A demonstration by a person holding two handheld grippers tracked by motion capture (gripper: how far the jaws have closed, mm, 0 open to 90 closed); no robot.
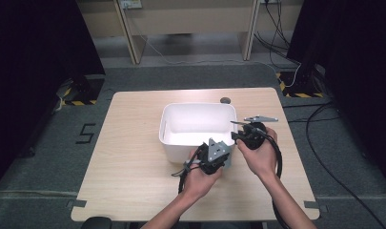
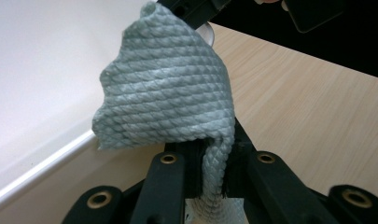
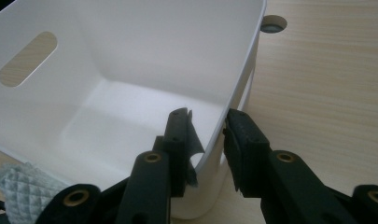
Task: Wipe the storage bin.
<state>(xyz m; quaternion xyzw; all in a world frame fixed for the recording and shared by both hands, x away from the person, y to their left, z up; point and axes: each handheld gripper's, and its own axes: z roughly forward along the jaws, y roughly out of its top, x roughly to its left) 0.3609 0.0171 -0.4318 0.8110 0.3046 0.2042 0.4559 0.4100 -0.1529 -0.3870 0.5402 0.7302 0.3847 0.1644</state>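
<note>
Left gripper (image 1: 214, 155): jaws clamped on a grey-green quilted cloth (image 2: 170, 88); in the left gripper view the cloth stands up from between the jaws, draped and folded over, with a strip running down between them.
Right gripper (image 1: 250, 132): jaws apart, straddling the bin's near right wall; one jaw inside the bin, the other outside, as the right gripper view shows (image 3: 203, 140). Whether the pads touch the wall, cannot tell.
Cloth position: held just beside the near rim of the bin, above the worktop; a corner of it shows low at the left of the right gripper view (image 3: 18, 189).
Left hand (image 1: 198, 179): comes in from the bottom edge, wrapped round the gripper body, pointing toward the bin's near side.
Right hand (image 1: 262, 155): forearm angled in from lower right, gripper at the bin's near right corner. The two grippers are near each other.
Bin (image 1: 169, 136): white plastic, rectangular, slot handle in one end wall (image 3: 28, 58); inside looks bare.
Worktop (image 1: 128, 157): pale wood grain, round cable hole (image 1: 225, 100) just behind the bin.
Room: grey carpet floor, dark curtains either side, cables on the floor at the right.
Count: two grippers, one cloth, one bin.
</note>
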